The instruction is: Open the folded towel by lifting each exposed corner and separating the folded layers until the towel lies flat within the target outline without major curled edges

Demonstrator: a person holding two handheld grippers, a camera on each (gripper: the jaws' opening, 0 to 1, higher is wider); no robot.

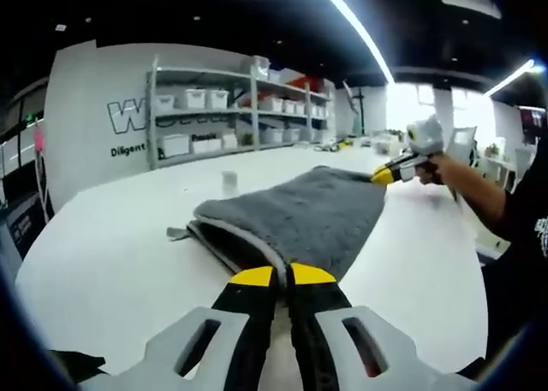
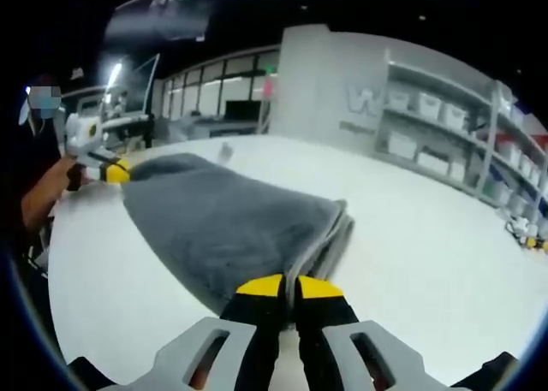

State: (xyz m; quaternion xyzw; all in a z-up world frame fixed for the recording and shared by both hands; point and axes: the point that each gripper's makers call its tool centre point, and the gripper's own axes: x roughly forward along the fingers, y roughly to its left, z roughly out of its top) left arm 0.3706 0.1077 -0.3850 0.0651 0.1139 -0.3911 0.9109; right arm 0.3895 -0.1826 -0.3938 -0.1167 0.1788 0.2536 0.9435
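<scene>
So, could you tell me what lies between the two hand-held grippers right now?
The grey towel spans between them: the left hand-held gripper and right hand-held gripper each pinch an opposite end, as both views show.

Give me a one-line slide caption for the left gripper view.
Left gripper pinches one corner of the grey towel while the right gripper grips the far corner above the white table.

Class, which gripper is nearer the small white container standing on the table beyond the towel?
Left, probably. The left gripper grips the towel end closer to the small white container; the right gripper holds the opposite end, farther from it.
</scene>
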